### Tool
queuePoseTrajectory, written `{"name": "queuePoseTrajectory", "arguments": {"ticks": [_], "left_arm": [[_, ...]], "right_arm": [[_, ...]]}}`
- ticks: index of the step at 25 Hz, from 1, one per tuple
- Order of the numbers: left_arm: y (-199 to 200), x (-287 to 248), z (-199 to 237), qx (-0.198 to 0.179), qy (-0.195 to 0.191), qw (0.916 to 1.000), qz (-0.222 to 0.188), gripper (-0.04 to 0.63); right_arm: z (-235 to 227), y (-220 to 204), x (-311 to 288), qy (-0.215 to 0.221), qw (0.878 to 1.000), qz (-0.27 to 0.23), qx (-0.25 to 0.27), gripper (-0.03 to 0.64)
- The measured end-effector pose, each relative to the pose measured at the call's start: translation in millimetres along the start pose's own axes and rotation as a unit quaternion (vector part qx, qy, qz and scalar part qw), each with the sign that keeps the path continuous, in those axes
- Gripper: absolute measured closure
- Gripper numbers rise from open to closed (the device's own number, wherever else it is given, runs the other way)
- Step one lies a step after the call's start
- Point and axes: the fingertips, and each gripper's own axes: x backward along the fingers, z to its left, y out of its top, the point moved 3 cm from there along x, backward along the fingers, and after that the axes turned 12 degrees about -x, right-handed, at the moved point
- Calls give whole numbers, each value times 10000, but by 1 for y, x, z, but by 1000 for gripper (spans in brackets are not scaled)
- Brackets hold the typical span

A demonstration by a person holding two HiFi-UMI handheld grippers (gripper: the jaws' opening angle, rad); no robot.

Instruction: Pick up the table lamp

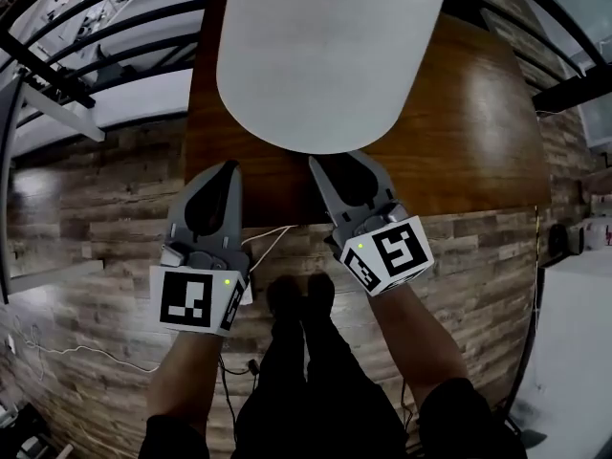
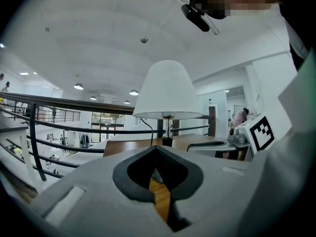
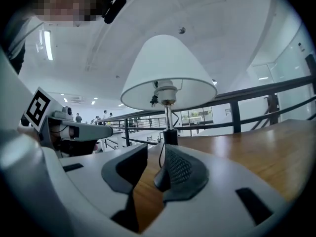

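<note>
The table lamp's white shade (image 1: 330, 55) stands on a brown wooden table (image 1: 469, 132) and hides its stem and base from the head view. Both grippers are at the table's near edge, just below the shade. My left gripper (image 1: 228, 168) is shut, its tips meeting with nothing between them (image 2: 155, 149); the lamp (image 2: 168, 90) stands ahead of it. My right gripper (image 1: 335, 163) is open (image 3: 155, 154) with only bare tabletop between its pads. The lamp's thin stem (image 3: 169, 117) and black base (image 3: 170, 136) stand close ahead of it, untouched.
A black metal railing (image 1: 57, 65) runs behind and beside the table. A white cable (image 1: 273, 237) trails over the wooden plank floor near the person's feet. A dark cord (image 3: 160, 152) hangs from the lamp toward the tabletop. The other gripper (image 3: 74, 132) shows at left.
</note>
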Motion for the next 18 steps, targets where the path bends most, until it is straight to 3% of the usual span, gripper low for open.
{"name": "queuePoseTrajectory", "arguments": {"ticks": [5, 10, 18], "left_arm": [[-8, -11, 15, -26, 205, 9998, -55, 591], [-8, -17, 22, -93, 219, 9997, -100, 591], [-3, -20, 30, -80, 266, 9993, -245, 591]], "right_arm": [[-16, -5, -26, -565, 9982, -140, 175, 468], [-17, -8, -55, -653, 9975, -102, 231, 416], [-26, -1, -75, -894, 9946, -451, 270, 410]]}}
